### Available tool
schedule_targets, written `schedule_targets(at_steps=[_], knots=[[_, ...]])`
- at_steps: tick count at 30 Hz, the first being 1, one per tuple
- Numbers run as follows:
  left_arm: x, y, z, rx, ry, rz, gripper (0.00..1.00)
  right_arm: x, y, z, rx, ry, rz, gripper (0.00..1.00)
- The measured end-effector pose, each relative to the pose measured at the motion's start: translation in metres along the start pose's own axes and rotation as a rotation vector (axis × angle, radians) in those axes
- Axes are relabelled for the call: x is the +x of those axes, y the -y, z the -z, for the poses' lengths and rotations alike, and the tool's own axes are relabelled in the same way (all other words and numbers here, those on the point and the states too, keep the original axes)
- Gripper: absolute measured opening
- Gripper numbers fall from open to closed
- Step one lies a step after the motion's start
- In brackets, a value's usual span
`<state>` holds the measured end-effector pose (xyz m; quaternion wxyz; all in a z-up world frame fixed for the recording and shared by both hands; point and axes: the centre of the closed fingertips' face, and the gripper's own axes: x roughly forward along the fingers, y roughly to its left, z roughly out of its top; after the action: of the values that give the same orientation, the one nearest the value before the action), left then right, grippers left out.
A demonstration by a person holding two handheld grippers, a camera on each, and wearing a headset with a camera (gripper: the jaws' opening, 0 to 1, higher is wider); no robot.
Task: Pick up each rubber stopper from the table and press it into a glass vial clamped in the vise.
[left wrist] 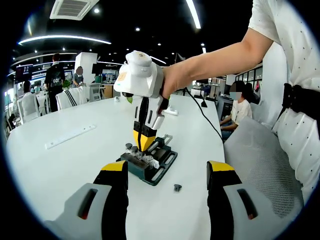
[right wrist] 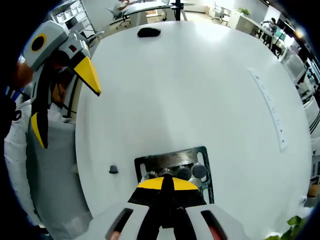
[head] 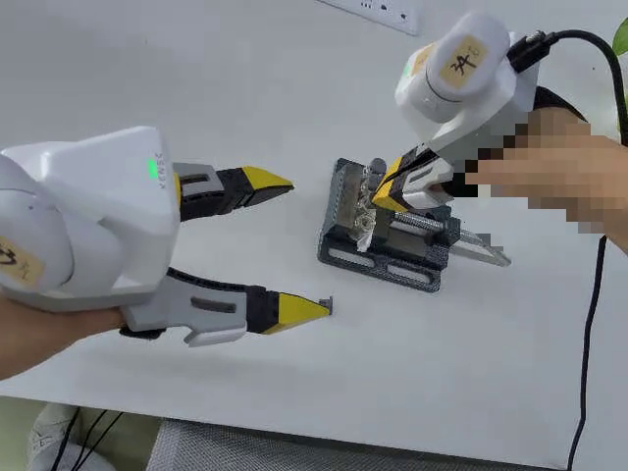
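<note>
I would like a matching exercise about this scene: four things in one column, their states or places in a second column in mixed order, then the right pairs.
Things
1. left claw
2. right claw
3. stopper
4. vise

States or places
A. lies loose on the table
B. shut, tips over the vials
C. open, tips wide apart
D. dark, stands on the table, holds the vials

Pairs: 1-C, 2-B, 3-A, 4-D
</note>
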<state>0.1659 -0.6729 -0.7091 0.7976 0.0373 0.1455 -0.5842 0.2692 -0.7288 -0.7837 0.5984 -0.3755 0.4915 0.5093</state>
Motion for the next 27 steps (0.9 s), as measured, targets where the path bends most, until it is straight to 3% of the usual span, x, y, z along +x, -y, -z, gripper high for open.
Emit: schedule_targets(at_steps=[16,19,27], knots=[[-0.001,-0.005,0.008,-0.004,0.006,0.001,0.61,0.002,0.002,0.0,-0.013,-0.024,0.014,0.0],[0.004,0.0,0.0,-0.004,0.01,0.0,0.61,0.002,0.001,0.0,-0.012,-0.032,0.019,0.0],[0.009,0.005,-0.008,-0.005,0.013,0.0,0.6,0.002,0.0,0.0,-0.01,-0.05,0.034,0.0]])
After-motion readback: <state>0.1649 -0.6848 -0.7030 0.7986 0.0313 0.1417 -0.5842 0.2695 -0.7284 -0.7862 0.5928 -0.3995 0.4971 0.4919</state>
